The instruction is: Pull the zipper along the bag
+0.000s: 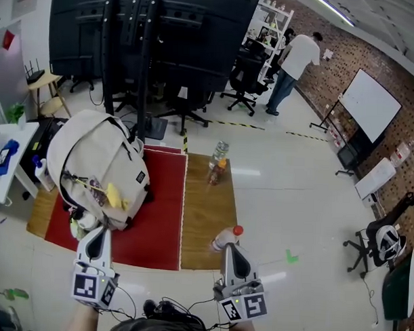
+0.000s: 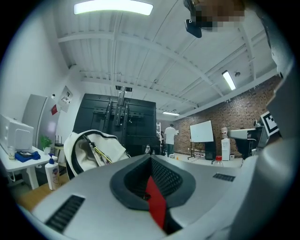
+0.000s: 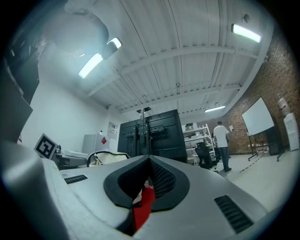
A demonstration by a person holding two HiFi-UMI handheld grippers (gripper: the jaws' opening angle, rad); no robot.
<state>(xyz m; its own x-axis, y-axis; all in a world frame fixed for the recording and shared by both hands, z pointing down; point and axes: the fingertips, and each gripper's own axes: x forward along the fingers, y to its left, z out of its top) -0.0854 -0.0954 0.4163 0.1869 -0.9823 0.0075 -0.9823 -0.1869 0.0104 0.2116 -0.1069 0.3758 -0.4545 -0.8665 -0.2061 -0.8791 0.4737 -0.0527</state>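
Both grippers are clamped shut with nothing in them. In the left gripper view, the left gripper (image 2: 151, 159) has its jaws pressed together, and it's the same for the right gripper (image 3: 149, 161) in its own view.

The bag (image 1: 98, 166) is a cream backpack with black trim, sitting upright on the left part of a red mat (image 1: 158, 217). The top is gaping open. You can see the black-edged opening (image 2: 76, 143) curving round, with some yellow stuff poking out of it. I can't make out the zipper pull itself in any view.

From the head view, the left gripper (image 1: 100, 228) is at the near edge of the mat with its tips right up by the bag's near bottom corner. I can't tell from there whether it's touching. In the left gripper view the bag (image 2: 93, 152) sits to the left and farther off than the jaws, not between them.

The right gripper (image 1: 230, 246) is well to the right of the bag, over the near edge of the bare wooden surface (image 1: 209, 202) next to the mat. A bottle with a red cap (image 1: 226, 237) is lying just beside its tips. In its view the bag (image 3: 105, 158) only peeks over the left jaw, in the distance.

Farther out:
- A couple more bottles (image 1: 219, 163) at the far end of the wood.
- A blue-capped bottle (image 1: 42, 173) just left of the bag.
- Way off at the far right, a person in a white shirt (image 1: 295, 63) standing by a brick wall, with a whiteboard (image 1: 370, 102) nearby.
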